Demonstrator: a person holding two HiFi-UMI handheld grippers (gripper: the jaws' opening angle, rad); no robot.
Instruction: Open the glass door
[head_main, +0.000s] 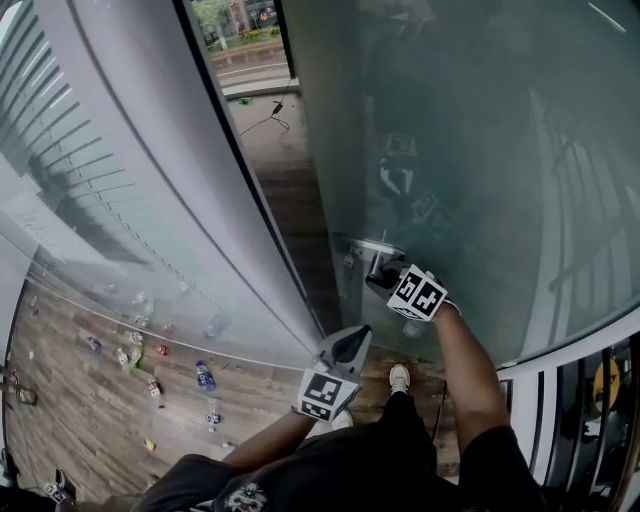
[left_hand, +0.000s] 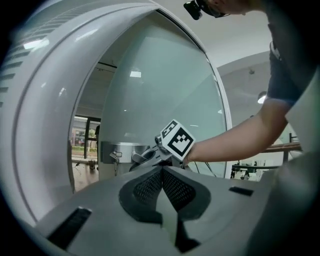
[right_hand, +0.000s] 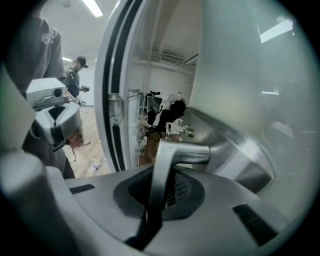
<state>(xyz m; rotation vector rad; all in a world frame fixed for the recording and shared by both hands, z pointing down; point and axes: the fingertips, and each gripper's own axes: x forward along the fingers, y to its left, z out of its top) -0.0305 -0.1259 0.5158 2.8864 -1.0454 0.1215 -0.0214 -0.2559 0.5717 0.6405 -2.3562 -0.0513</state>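
Observation:
The frosted glass door stands ajar, with a narrow gap between it and the white door frame. My right gripper is shut on the door's metal lever handle. In the right gripper view the handle runs down between the closed jaws of my right gripper. My left gripper hangs free just below and left of the handle, shut with nothing in it. In the left gripper view its jaws meet, and the right gripper's marker cube shows beyond them at the handle plate.
Wooden floor shows through the gap. Several bottles and cans lie on the floor seen at the left. A dark railing is at the far right. Another person and office chairs appear in the right gripper view.

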